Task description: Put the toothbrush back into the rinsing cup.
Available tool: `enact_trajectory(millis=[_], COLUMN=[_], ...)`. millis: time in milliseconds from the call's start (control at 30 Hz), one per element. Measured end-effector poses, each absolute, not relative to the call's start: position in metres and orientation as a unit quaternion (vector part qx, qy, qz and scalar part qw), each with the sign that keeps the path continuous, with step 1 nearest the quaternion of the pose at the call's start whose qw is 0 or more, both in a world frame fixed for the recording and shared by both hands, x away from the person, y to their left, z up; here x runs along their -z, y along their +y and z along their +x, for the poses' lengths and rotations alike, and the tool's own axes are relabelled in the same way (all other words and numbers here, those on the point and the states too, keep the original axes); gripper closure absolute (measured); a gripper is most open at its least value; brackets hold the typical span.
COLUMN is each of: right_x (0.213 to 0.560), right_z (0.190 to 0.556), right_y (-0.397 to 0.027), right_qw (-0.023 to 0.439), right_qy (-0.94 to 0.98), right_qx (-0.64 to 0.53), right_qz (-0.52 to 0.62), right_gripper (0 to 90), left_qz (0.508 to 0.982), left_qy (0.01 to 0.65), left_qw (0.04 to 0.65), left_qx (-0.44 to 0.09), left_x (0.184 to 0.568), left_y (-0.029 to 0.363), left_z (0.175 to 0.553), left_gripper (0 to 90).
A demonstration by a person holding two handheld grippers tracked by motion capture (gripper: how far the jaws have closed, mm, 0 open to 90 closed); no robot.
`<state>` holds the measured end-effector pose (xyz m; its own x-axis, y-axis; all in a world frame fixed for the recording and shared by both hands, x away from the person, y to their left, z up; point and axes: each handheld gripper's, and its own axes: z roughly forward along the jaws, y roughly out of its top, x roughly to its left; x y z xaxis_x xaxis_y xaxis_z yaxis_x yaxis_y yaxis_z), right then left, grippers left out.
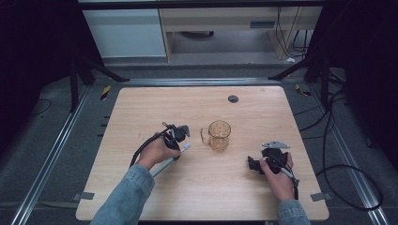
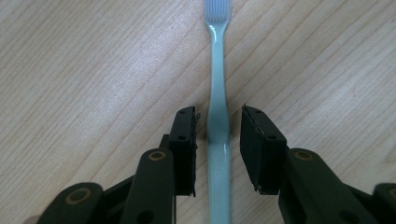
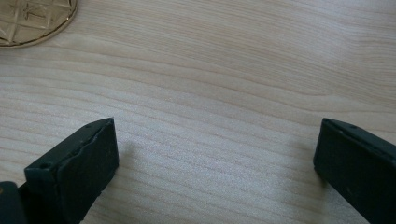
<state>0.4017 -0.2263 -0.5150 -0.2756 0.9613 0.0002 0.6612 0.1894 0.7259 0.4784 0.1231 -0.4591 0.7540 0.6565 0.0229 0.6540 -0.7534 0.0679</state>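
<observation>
A light wooden table (image 1: 263, 112) with rounded corners carries everything. Near its middle stands an amber glass mug (image 1: 219, 135), upright, its handle turned to the left. Left of the mug and slightly nearer lies a pale blue-green toothbrush (image 2: 218, 116), flat on the wood. At the far edge, a small dark round fitting (image 1: 233, 98) sits in the tabletop.

This looks like a lab or recording studio set up for handling trials. A light wooden table (image 1: 211, 187) stands inside a frame of metal rails (image 1: 47, 159) on grey carpet, flanked by dark curtains. Black cables (image 1: 328, 140) trail across the floor, and plain cabinets (image 1: 126, 33) line the back.
</observation>
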Motion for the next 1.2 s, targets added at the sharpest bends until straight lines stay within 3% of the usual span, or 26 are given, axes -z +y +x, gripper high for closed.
enact_trajectory(millis=[700,1200], right_x=[0.5150,0.5150], right_z=[0.4017,0.4017], right_y=[-0.2264,-0.2264], right_qw=[0.238,0.238], right_qy=[0.734,0.734], right_qx=[-0.316,-0.316], right_qz=[0.553,0.553], right_gripper=[0.4,0.3], left_qz=[0.935,0.935], left_qy=[0.354,0.353], left_qw=[0.019,0.026], left_qx=[-0.015,-0.014], left_x=[0.4621,0.4634], left_y=[0.1248,0.1232], left_z=[0.4821,0.4805], left_gripper=[69.2,77.8])
